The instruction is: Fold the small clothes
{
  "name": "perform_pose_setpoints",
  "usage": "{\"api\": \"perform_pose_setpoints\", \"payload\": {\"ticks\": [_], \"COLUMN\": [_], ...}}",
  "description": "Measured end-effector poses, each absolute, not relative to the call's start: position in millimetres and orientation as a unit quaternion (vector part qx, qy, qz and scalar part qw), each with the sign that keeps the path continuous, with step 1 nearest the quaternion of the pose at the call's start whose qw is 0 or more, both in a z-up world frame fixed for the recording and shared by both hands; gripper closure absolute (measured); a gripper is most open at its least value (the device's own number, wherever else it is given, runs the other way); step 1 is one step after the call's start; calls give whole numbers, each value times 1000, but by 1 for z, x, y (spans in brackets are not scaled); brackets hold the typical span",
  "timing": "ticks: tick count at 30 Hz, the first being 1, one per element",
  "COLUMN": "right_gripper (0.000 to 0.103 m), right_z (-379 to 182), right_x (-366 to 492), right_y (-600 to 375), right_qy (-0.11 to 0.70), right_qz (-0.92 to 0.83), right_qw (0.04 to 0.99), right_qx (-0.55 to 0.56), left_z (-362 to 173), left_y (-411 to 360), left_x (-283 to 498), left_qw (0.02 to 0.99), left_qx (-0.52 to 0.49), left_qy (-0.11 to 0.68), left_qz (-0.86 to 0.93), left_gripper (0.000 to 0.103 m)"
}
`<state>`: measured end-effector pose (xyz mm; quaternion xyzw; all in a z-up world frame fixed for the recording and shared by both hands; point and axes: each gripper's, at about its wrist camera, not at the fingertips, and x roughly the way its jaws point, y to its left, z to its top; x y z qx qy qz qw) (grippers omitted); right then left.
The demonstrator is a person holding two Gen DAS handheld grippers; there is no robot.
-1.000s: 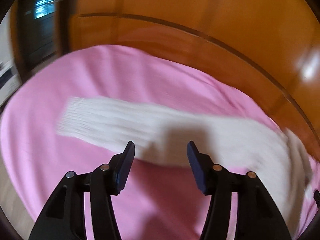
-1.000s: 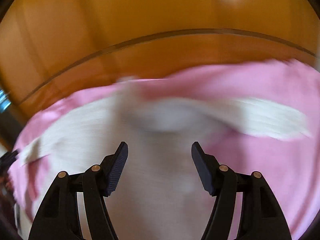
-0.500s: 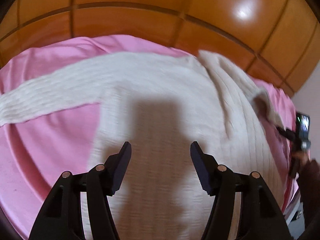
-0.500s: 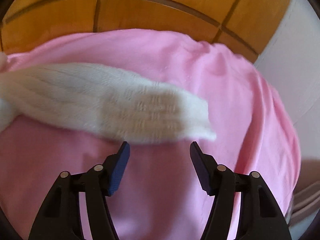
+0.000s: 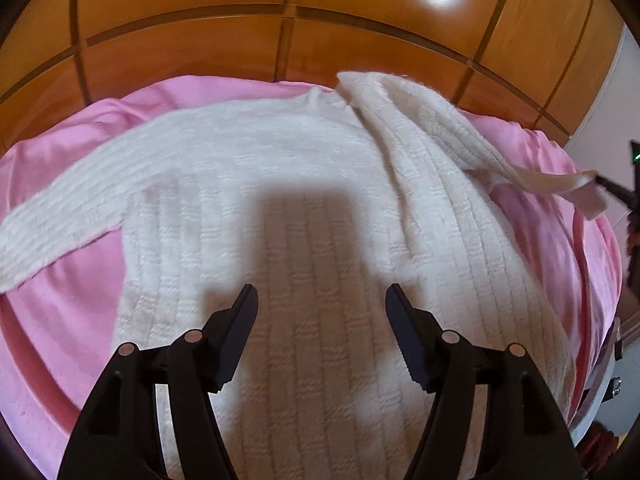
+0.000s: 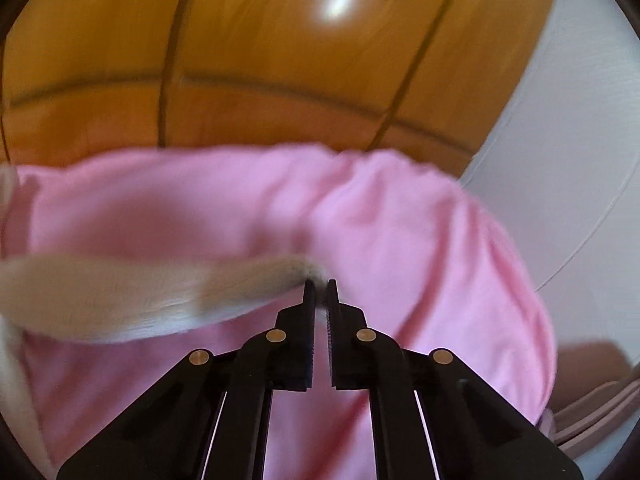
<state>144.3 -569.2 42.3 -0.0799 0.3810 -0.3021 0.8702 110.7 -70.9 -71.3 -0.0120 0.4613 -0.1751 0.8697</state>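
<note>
A wood-panelled wall [image 5: 360, 12] fills the top of both wrist views, from nine o'clock round to two, with a bright glare spot near one o'clock. Below it lies a pink sheet [image 5: 60, 312], wrinkled, covering the surface that carries the clothing; whether that is a bed or a worktop cannot be told. A white wall [image 6: 580, 160] stands at three o'clock in the right wrist view.

A cream knitted sweater [image 5: 280, 200] lies spread flat on the sheet, taking up the centre of the left wrist view. One sleeve [image 5: 60, 216] stretches flat towards nine o'clock. The other sleeve [image 5: 440, 128] is lifted off the sheet and runs from twelve o'clock out to three o'clock, pulled taut at its cuff. A dark shadow falls on the sweater's body at the centre.

The left tongs [image 5: 320, 300] hang over the lower part of the sweater at six o'clock, their jaws standing apart with nothing gripped between them; they have just been widening.

The right tongs [image 6: 320, 284] have just snapped together and are clamped on the tip of the lifted sleeve's cuff [image 6: 296, 276], which trails away blurred towards nine o'clock above the pink sheet
</note>
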Motion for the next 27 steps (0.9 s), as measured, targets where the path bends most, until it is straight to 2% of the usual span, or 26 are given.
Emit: {"api": "perform_pose_setpoints", "payload": {"ticks": [5, 10, 13, 15, 16, 17, 23, 27], "right_gripper": [103, 103, 102, 69, 38, 35, 35, 43], "right_z": [84, 76, 65, 52, 45, 32, -55, -97], "right_x": [136, 140, 126, 117, 112, 101, 70, 74], "right_y": [-601, -652, -667, -657, -652, -645, -640, -638], "right_qy": [371, 394, 381, 378, 379, 374, 347, 333], "right_qz": [-351, -421, -374, -330, -311, -292, -205, -265], "right_qw": [858, 817, 840, 855, 858, 860, 806, 770], "right_qx": [-57, -19, 92, 130, 152, 188, 434, 475], "left_z": [-73, -81, -85, -88, -90, -92, -98, -98], "left_y": [-82, -83, -84, -83, -83, -83, -80, -76], "left_x": [116, 116, 115, 115, 115, 115, 114, 113], "left_qw": [868, 864, 868, 867, 866, 865, 860, 861], "left_qx": [-15, -21, -7, -4, -6, -9, -21, -16], "left_qy": [461, 468, 464, 467, 469, 471, 481, 483], "left_qz": [-187, -186, -177, -174, -173, -173, -166, -159], "left_gripper": [34, 32, 32, 31, 31, 31, 30, 28]}}
